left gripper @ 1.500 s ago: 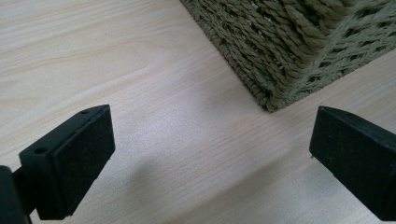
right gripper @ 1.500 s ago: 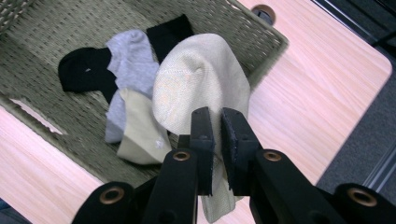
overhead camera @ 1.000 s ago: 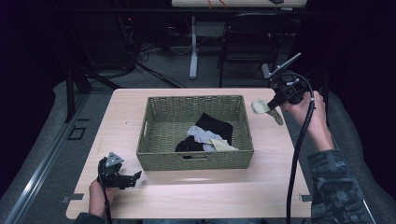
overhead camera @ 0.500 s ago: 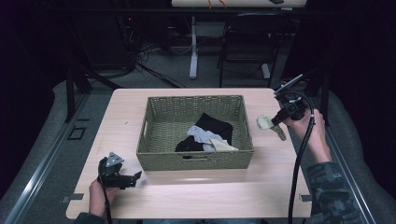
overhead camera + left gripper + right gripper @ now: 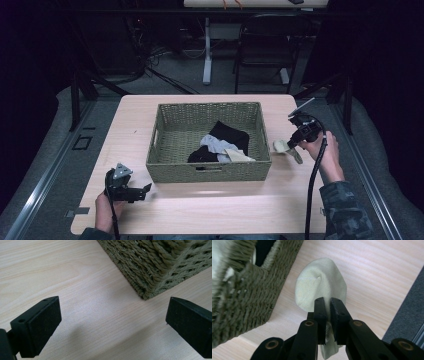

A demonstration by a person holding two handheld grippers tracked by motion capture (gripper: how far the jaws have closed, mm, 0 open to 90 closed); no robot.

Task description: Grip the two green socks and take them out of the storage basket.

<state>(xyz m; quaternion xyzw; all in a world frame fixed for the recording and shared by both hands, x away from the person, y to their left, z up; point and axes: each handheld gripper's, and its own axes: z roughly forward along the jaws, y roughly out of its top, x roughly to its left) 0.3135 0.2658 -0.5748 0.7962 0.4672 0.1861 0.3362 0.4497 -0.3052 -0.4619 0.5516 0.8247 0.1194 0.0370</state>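
A pale cream sock (image 5: 320,287) hangs from my right gripper (image 5: 328,302), whose jaws are shut on its middle. In the high view that sock (image 5: 284,148) dangles low over the table just right of the woven basket (image 5: 210,170), with the right gripper (image 5: 296,142) above it. The basket holds a black garment (image 5: 231,135), a grey one (image 5: 214,145) and a cream one (image 5: 240,156). My left gripper (image 5: 145,190) rests near the table's front left, pointing at the basket's corner (image 5: 155,277). Its jaws stand wide apart with bare wood between them.
The light wooden table (image 5: 215,210) has free room in front of the basket and along its left side. Its right edge (image 5: 327,165) lies close to the right hand. A chair (image 5: 265,55) and table legs stand on the dark floor behind.
The right gripper has come down and slightly toward the table's front with the sock, from above the basket's far right corner to low beside its right wall. The left gripper stayed put.
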